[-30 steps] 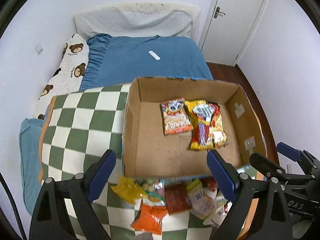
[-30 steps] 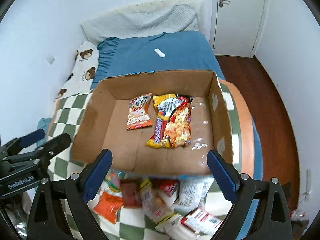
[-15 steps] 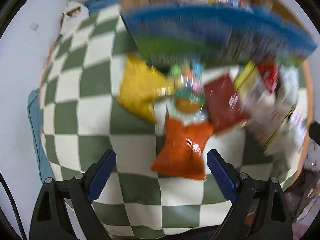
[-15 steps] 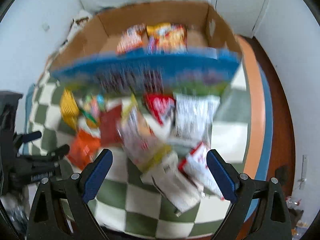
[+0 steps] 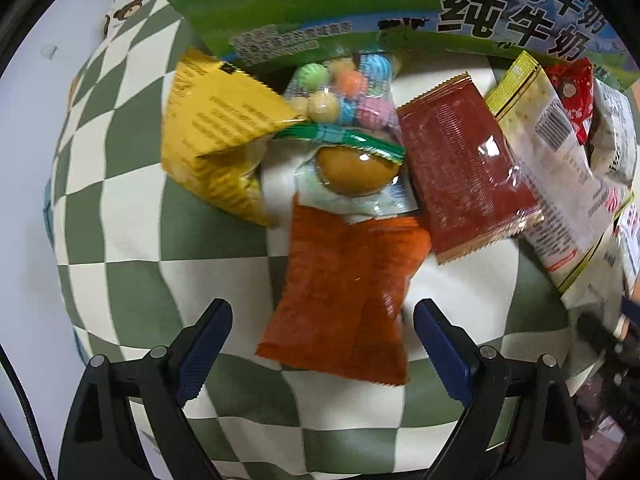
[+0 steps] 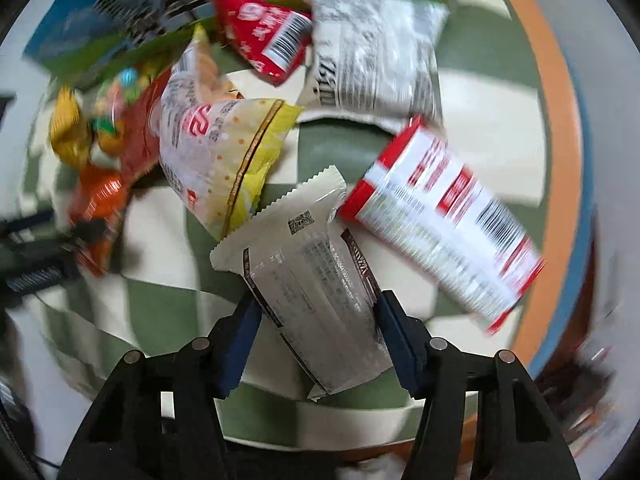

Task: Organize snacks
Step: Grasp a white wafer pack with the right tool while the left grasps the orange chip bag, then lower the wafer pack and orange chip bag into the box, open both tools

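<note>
A heap of snack packets lies on a green-and-white checked cloth (image 5: 120, 200) in front of a printed carton (image 5: 320, 8). My left gripper (image 5: 322, 332) points down and stands open. The lower end of an orange packet (image 5: 344, 292) lies between its fingers, and neither pad touches it. My right gripper (image 6: 316, 320) also points down, and its jaws are closing. A white packet (image 6: 316, 288) sits between them, with both pads against its long edges.
Near the orange packet lie a yellow packet (image 5: 216, 140), a bag of coloured sweets (image 5: 348, 92), a wrapped bun (image 5: 352, 172) and a dark red packet (image 5: 464, 168). A red-and-white box (image 6: 440, 232) and a pale yellow bag (image 6: 212, 148) flank the white packet. The cloth's orange border (image 6: 560, 120) runs along the right.
Both grippers have dropped from above the open carton to just over the snack heap. The right jaws have narrowed from wide open onto the white packet. The left jaws stay wide.
</note>
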Demonstrator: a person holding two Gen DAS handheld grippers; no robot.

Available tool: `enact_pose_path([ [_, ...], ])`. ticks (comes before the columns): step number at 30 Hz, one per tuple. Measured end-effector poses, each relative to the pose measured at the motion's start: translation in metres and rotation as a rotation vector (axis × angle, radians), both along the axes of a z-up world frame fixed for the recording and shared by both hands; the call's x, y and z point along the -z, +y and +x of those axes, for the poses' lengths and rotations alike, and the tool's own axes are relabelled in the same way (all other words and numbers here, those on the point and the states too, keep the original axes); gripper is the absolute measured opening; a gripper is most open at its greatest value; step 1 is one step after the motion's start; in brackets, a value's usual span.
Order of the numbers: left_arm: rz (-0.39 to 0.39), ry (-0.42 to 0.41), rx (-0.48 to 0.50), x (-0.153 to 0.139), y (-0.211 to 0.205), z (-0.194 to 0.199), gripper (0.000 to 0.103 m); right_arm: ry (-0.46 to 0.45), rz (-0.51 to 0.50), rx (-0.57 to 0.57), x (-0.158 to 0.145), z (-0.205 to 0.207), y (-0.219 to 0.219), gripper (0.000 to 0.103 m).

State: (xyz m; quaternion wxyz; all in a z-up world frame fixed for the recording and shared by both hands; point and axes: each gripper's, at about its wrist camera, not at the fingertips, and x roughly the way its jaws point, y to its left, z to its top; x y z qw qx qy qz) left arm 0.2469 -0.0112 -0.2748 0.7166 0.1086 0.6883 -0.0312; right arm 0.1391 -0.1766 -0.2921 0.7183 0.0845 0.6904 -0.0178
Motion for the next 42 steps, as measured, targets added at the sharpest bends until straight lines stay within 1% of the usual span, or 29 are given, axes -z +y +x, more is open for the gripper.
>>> enact_pose_path([
  [2, -0.028, 0.01, -0.014, 0.005, -0.002, 0.0, 0.075, 0.008, 0.045, 0.044, 0.004, -0.003, -0.004, 0.063],
  [3, -0.036, 0.025, -0.027, 0.008, -0.001, 0.001, 0.061, 0.012, 0.06, 0.066, 0.006, -0.003, -0.006, 0.063],
  [4, -0.04, 0.035, -0.038, 0.009, -0.001, 0.002, 0.057, 0.014, 0.064, 0.073, 0.007, -0.004, -0.007, 0.063],
  [5, -0.055, 0.032, -0.049, 0.008, 0.0, -0.001, 0.056, 0.012, 0.067, 0.081, 0.007, -0.005, -0.008, 0.063],
  [7, -0.061, 0.028, -0.057, 0.007, 0.004, -0.009, 0.054, 0.005, 0.068, 0.087, 0.008, -0.011, -0.008, 0.062],
  [9, -0.076, 0.054, -0.077, 0.01, 0.01, -0.024, 0.054, 0.027, 0.094, 0.115, 0.013, -0.019, -0.01, 0.062],
  [12, -0.116, 0.093, -0.119, 0.015, 0.016, -0.045, 0.054, 0.071, 0.17, 0.161, 0.028, -0.037, -0.009, 0.062],
  [15, -0.137, 0.13, -0.138, 0.028, 0.015, -0.062, 0.055, 0.115, 0.247, 0.229, 0.043, -0.048, -0.012, 0.066],
  [16, -0.137, 0.141, -0.139, 0.033, 0.015, -0.064, 0.056, 0.125, 0.26, 0.244, 0.046, -0.051, -0.013, 0.069],
  [17, -0.134, 0.147, -0.135, 0.038, 0.014, -0.065, 0.056, 0.129, 0.265, 0.248, 0.047, -0.052, -0.014, 0.07],
  [19, -0.133, 0.145, -0.126, 0.042, 0.014, -0.065, 0.058, 0.12, 0.241, 0.217, 0.046, -0.054, -0.012, 0.07],
  [22, -0.124, 0.142, -0.117, 0.048, 0.015, -0.065, 0.058, 0.083, 0.141, 0.125, 0.033, -0.047, 0.004, 0.072],
  [24, -0.111, 0.13, -0.112, 0.05, 0.012, -0.064, 0.058, 0.075, 0.089, 0.08, 0.033, -0.047, 0.015, 0.072],
  [25, -0.107, 0.12, -0.112, 0.048, 0.01, -0.066, 0.056, 0.073, 0.065, 0.059, 0.036, -0.049, 0.02, 0.072],
  [27, -0.097, 0.095, -0.102, 0.043, 0.004, -0.063, 0.052, 0.054, 0.018, 0.038, 0.038, -0.052, 0.025, 0.066],
  [28, -0.093, 0.082, -0.09, 0.04, -0.002, -0.069, 0.05, 0.042, 0.009, 0.033, 0.037, -0.053, 0.027, 0.058],
  [29, -0.089, 0.068, -0.076, 0.036, -0.011, -0.077, 0.049, 0.034, 0.006, 0.032, 0.036, -0.055, 0.028, 0.058],
  [30, -0.091, 0.063, -0.071, 0.031, -0.013, -0.078, 0.049, 0.028, 0.009, 0.036, 0.034, -0.057, 0.028, 0.058],
  [34, -0.131, 0.059, -0.068, 0.014, -0.016, -0.081, 0.048, -0.003, 0.057, 0.048, 0.018, -0.061, 0.027, 0.057],
  [35, -0.142, 0.056, -0.069, 0.008, -0.014, -0.078, 0.048, -0.011, 0.082, 0.055, 0.01, -0.063, 0.025, 0.057],
  [37, -0.19, 0.037, -0.073, -0.013, -0.016, -0.078, 0.048, -0.029, 0.111, 0.053, -0.005, -0.061, 0.019, 0.057],
  [38, -0.208, 0.028, -0.075, -0.02, -0.017, -0.077, 0.048, -0.048, 0.134, 0.053, -0.019, -0.061, 0.017, 0.057],
  [40, -0.258, -0.009, -0.077, -0.048, -0.019, -0.073, 0.048, -0.079, 0.166, 0.049, -0.043, -0.057, 0.013, 0.057],
  [42, -0.317, -0.057, -0.08, -0.081, -0.023, -0.065, 0.048, -0.132, 0.194, 0.046, -0.075, -0.05, 0.008, 0.057],
])
